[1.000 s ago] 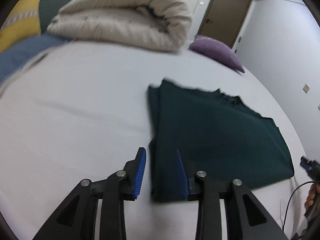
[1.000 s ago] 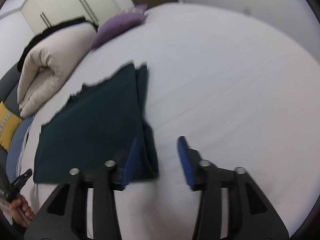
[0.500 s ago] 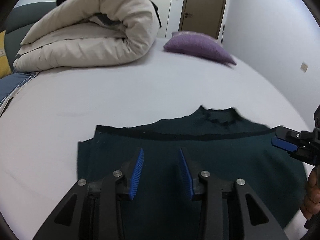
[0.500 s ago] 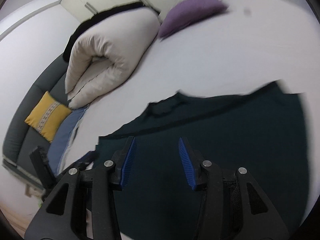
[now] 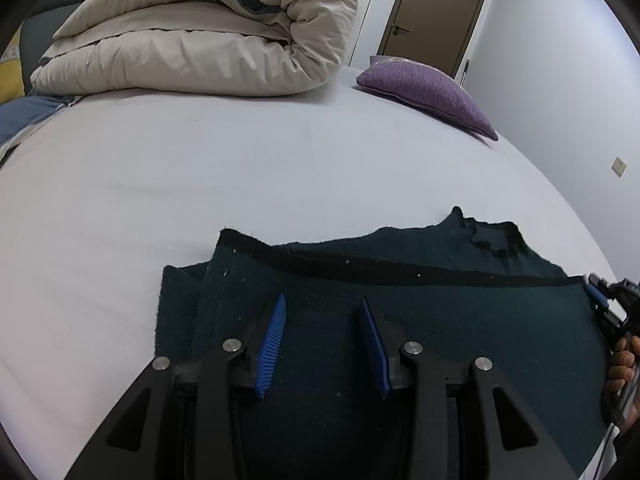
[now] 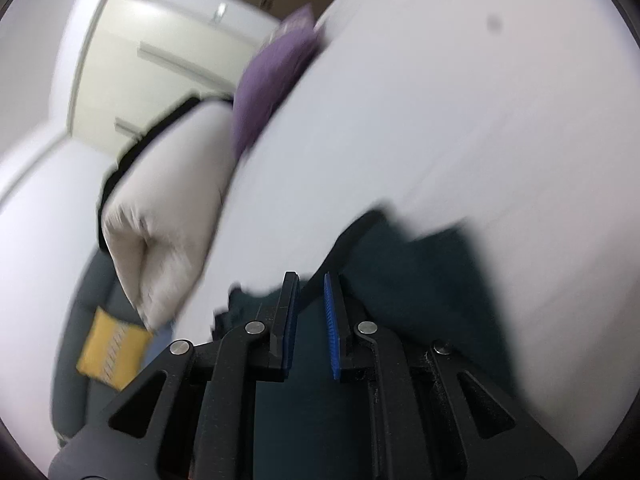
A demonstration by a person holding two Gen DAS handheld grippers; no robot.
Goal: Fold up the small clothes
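White sheet [image 5: 200,168] covered the bed; beige duvet [image 5: 200,40] lay rolled beyond. Our left gripper [image 5: 322,344] hovered parted, empty, over the green sweater [image 5: 440,320]; our right gripper [image 6: 310,320] had closed on its edge.

Your dark green sweater [image 5: 400,320] lies flat on the white bed [image 5: 240,168], folded over, collar at the far edge.

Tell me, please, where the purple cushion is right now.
In the left wrist view, the purple cushion lies on the bed's far right side, beside the rolled duvet.

Dark green garment [image 5: 400,320], purple cushion [image 5: 428,92]
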